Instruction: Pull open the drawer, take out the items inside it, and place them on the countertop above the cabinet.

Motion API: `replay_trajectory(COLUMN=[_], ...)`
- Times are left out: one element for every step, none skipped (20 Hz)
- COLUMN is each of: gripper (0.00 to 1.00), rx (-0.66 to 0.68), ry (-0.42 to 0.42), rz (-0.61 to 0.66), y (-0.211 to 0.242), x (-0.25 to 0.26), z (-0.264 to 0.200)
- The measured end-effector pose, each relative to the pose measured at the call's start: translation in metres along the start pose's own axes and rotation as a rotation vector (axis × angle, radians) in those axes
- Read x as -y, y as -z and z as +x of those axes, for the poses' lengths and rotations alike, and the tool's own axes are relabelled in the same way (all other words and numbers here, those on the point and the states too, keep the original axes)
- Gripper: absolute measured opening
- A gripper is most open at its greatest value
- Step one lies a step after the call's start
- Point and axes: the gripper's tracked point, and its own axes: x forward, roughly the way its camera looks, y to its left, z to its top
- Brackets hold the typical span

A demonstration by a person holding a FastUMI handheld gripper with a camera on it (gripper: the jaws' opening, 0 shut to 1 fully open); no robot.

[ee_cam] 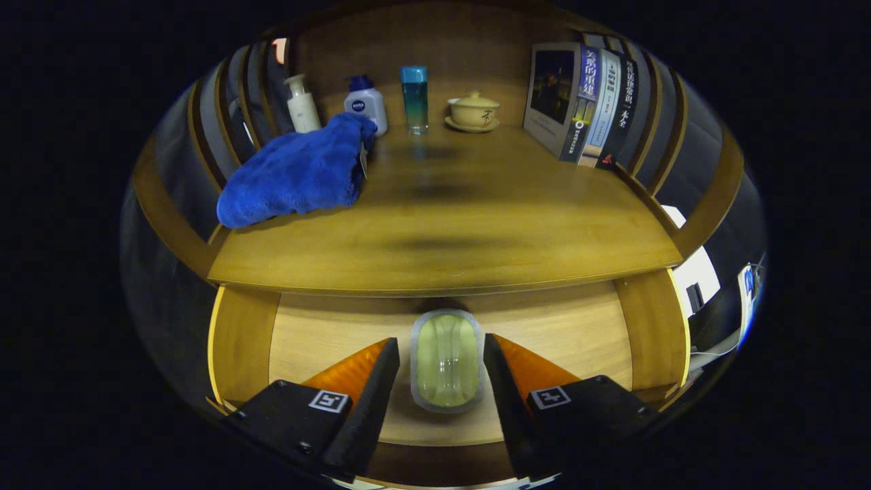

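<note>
Clear rounded container (446,371) is seen between the tongs (441,371) in the open wooden drawer (585,333). Tongs are held narrow, contact unclear.

Fuzzy cloth towel (296,171) on smooth, glossy wooden countertop (442,224); translucent plastic container (446,369).

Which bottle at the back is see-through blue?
The tall square bottle between the dark-capped white bottle and lidded cup. The open claw straddles a clear container.

Drawer (306,333) pulled open, pale wood floor. Clear oval container (446,370) with yellowish inside lies in it, between tool's (441,381) spread fingers, untouched. Wooden tabletop (476,224) above.
</note>
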Motion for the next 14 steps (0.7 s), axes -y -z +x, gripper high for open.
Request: replay_trajectory(gripper=[0.76, 0.72, 0.68, 0.67, 0.66, 0.64, 0.63, 0.62, 0.56, 0.50, 0.44, 0.38, 0.37, 0.36], rx=[-0.023, -0.042, -0.058, -0.074, -0.085, -0.097, -0.110, -0.122, -0.132, -0.148, -0.160, -0.173, -0.187, -0.202], ry=[-0.007, -0.006, -0.001, 0.009, 0.018, 0.023, 0.024, 0.028, 0.034, 0.037, 0.025, 0.019, 0.018, 0.019], rz=[0.004, 0.005, 0.003, 0.003, 0.001, -0.003, -0.009, -0.017, -0.023, -0.016, -0.007, 0.000, 0.000, -0.008], y=[0.002, 0.004, 0.005, 0.008, 0.008, 0.010, 0.012, 0.015, 0.017, 0.020, 0.023, 0.026, 0.029, 0.033], x=[-0.001, -0.001, 0.002, 0.006, 0.008, 0.010, 0.011, 0.012, 0.013, 0.015, 0.012, 0.012, 0.011, 0.012], z=[0.004, 0.008, 0.011, 0.014, 0.016, 0.021, 0.023, 0.025, 0.028, 0.028, 0.032, 0.035, 0.037, 0.038])
